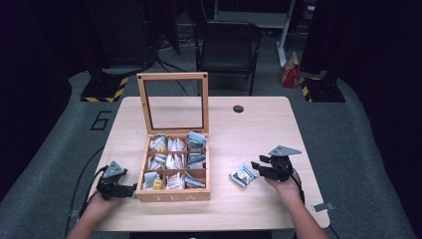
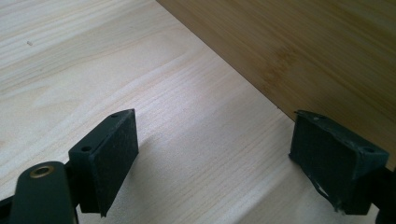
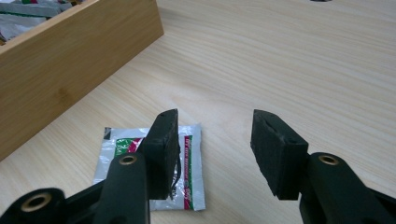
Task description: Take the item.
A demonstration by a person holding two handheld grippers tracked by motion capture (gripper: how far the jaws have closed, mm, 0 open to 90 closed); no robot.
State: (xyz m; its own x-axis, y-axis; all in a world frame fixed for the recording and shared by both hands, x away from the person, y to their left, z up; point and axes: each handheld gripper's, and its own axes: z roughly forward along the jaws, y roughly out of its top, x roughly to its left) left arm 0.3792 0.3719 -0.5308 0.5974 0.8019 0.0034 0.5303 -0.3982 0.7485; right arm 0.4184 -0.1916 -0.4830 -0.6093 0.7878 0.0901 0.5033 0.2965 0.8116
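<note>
A wooden tea box (image 1: 172,195) marked TEA stands mid-table with its framed glass lid (image 1: 173,102) upright. Its compartments hold several tea packets (image 1: 173,161). One white packet with red and green print (image 1: 243,175) lies flat on the table to the right of the box. My right gripper (image 1: 257,167) is open just right of that packet. In the right gripper view the packet (image 3: 190,158) lies partly under the left jaw, and nothing sits between the jaws (image 3: 215,114). My left gripper (image 1: 131,189) is open and empty at the box's left front corner, over bare table (image 2: 212,116).
The box's side wall (image 2: 299,46) rises close beside my left gripper, and the box's other side wall (image 3: 70,70) lies left of the right gripper. A small dark round hole (image 1: 238,108) marks the far table. A black chair (image 1: 226,47) stands behind the table.
</note>
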